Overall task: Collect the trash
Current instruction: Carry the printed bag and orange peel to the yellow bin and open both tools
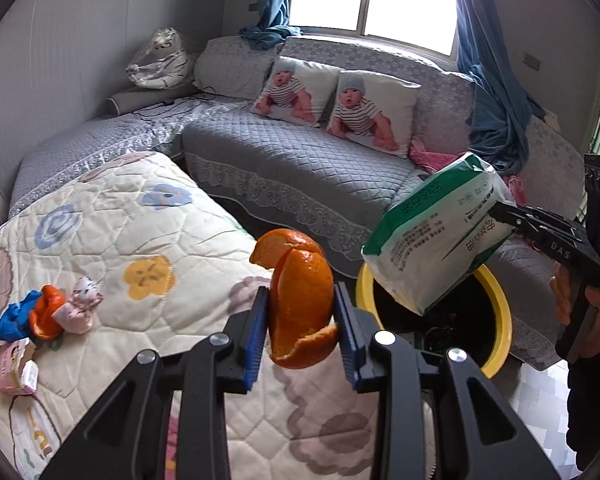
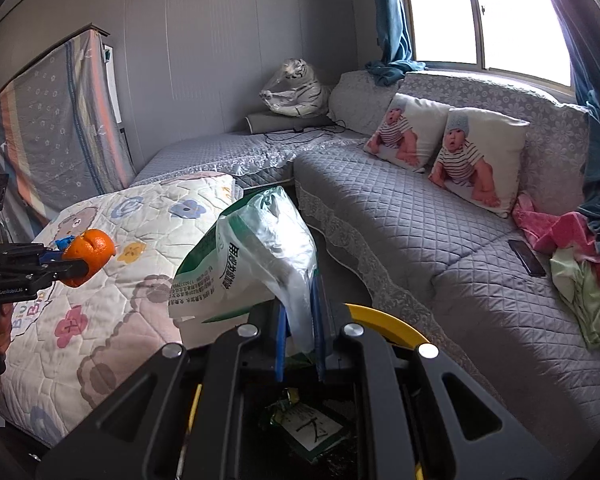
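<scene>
Grey sofa [image 1: 300,160] behind; only the left view shows trash [image 1: 44,312] on the quilt [image 1: 148,240]. Left hand-held gripper [image 1: 300,320] clamps orange peel [image 1: 300,300]; right hand-held gripper [image 2: 300,320], nearly closed, pinches a plastic packet [image 2: 256,256] over the yellow-rimmed bin [image 1: 500,300].

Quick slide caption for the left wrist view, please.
Left gripper holds curled orange peel beside the yellow-rimmed black bin; right gripper hangs a green-and-white plastic package above it.

Both wrist views toward shared sofa [image 1: 300,160]
</scene>
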A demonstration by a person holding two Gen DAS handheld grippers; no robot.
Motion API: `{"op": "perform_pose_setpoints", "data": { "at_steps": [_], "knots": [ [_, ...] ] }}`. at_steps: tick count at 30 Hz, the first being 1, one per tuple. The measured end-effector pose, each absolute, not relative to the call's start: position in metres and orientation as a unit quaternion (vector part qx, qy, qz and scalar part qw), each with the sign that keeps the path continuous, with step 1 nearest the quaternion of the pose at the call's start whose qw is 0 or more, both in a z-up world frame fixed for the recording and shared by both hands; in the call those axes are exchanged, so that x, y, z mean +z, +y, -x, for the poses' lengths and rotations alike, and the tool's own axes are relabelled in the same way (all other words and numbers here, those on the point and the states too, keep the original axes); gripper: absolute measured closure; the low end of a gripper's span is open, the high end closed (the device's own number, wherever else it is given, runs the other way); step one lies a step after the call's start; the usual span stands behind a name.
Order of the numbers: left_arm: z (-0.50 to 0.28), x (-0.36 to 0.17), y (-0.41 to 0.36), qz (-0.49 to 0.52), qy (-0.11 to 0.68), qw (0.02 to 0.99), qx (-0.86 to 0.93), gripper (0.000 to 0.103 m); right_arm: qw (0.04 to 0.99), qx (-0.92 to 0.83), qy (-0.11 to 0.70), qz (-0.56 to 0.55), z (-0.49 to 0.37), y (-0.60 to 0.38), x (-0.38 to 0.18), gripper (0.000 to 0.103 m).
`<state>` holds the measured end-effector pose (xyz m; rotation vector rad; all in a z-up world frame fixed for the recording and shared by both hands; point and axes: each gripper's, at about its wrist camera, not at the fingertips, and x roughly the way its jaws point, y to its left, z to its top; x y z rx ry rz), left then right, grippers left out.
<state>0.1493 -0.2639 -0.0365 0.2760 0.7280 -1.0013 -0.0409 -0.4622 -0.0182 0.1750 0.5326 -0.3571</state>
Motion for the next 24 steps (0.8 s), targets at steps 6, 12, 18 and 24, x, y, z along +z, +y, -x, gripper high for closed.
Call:
{"op": "perform_pose_setpoints", "data": {
  "at_steps": [6,12,18,24],
  "knots": [
    [-0.132,-0.048,-0.302,-0.144,0.345,0.785,-0.494,0.073,0.936,-0.211,0.27,-0.084,0.067,-0.476,-0.032,0.093],
    [-0.115,-0.061,-0.331,-0.163,0.345,0.774,-0.506,0.073,0.924,-0.242,0.286,-0.08,0.085,-0.484,-0.049,0.093],
    [-0.103,-0.079,-0.363,-0.174,0.358,0.753,-0.524,0.072,0.913,-0.259,0.307,-0.071,0.087,-0.485,-0.064,0.093],
    [-0.096,-0.095,-0.386,-0.168,0.37,0.743,-0.532,0.072,0.908,-0.266,0.32,-0.061,0.086,-0.485,-0.073,0.093]
  ]
}}
